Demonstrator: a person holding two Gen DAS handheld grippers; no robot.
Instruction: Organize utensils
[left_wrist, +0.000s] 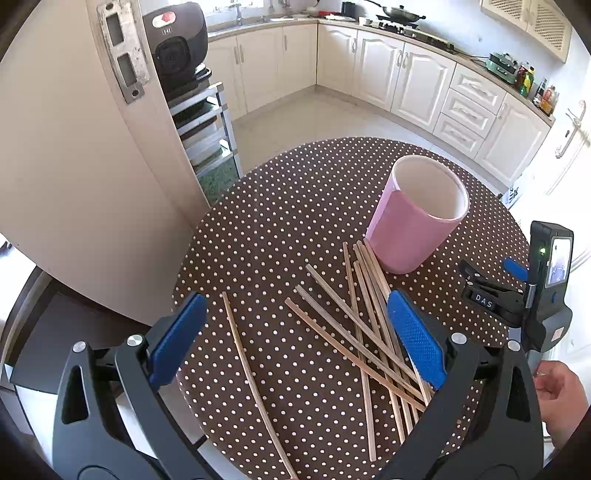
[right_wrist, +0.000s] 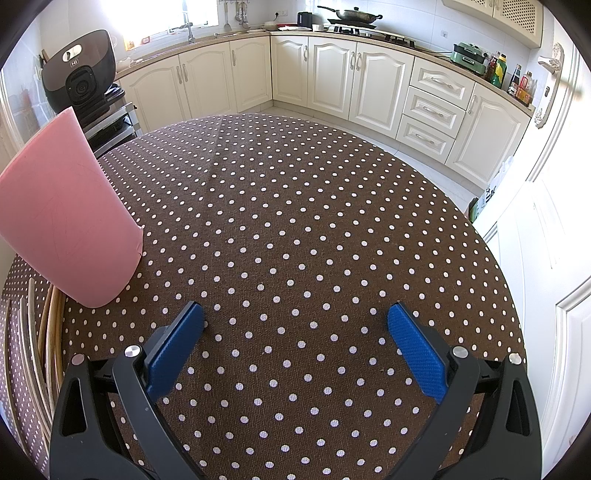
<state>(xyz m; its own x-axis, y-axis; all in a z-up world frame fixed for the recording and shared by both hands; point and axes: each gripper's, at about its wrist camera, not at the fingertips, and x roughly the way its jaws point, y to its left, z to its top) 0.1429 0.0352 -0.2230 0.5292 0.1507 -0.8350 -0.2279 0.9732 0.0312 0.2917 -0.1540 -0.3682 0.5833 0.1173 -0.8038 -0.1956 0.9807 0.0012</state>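
Hovering our spread left claw (left_wrist: 295, 332) over scattered wooden chopsticks (left_wrist: 362, 332) beside the pink cup (left_wrist: 410, 229); our right claw (right_wrist: 295, 343) gapes above bare dotted counter (right_wrist: 295, 221).

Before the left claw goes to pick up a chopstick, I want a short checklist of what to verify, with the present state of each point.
1. Left claw open: ok, jaws wide apart and nothing between them.
2. Right claw open and out of the way: ok, it is over bare tablecloth, holding nothing.
3. Pink cup upright and empty: ok, the mouth faces up and no chopstick is inside.
4. One chopstick free to grasp: ok, the single chopstick lies apart from the others.
5. Chopstick pile untangled: not ok, the sticks cross over each other.
6. Pile clear of the cup: cannot tell, some tips end right at its base.
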